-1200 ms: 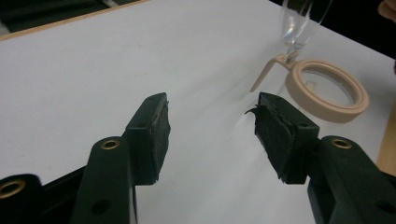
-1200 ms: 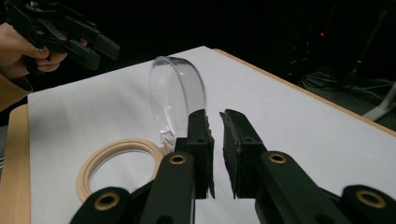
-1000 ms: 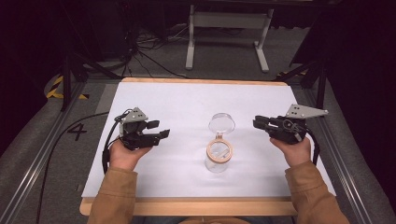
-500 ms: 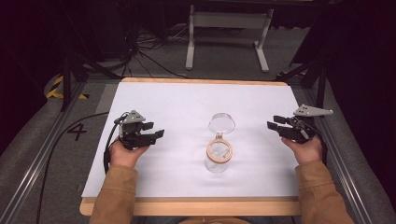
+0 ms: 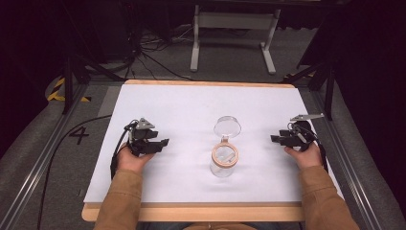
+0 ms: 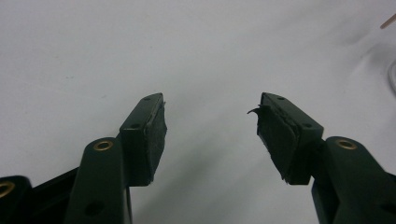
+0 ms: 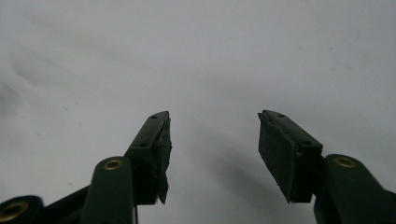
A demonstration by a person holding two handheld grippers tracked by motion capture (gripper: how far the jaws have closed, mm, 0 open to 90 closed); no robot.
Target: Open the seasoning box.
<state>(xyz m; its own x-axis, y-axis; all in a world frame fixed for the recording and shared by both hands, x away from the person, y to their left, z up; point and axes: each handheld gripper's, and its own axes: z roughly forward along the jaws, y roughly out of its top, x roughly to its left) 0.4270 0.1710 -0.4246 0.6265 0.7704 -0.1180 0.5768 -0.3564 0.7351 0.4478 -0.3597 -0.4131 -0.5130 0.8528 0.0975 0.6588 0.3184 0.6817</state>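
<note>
A clear glass jar [image 5: 224, 162] with a wooden rim stands near the middle of the white table [image 5: 191, 105]. Its round glass lid [image 5: 227, 126] lies open just behind it, joined to the rim. My left gripper [image 5: 160, 143] rests low over the table to the jar's left, open, with nothing between its jaws [image 6: 210, 128]. My right gripper [image 5: 276, 139] sits to the jar's right, also open and holding nothing [image 7: 212, 140]. Both point inward toward the jar, each well apart from it.
The table's wooden edge [image 5: 191, 212] runs along the front. A black cable [image 5: 62, 143] trails off the left side over the grey floor. A white metal stand [image 5: 234, 28] is on the floor behind the table. Dark frame legs [image 5: 330, 81] stand at the back right.
My right gripper has drawn back to the right and lower, away from the jar. My left gripper has slid slightly toward the person. The jar has not moved.
</note>
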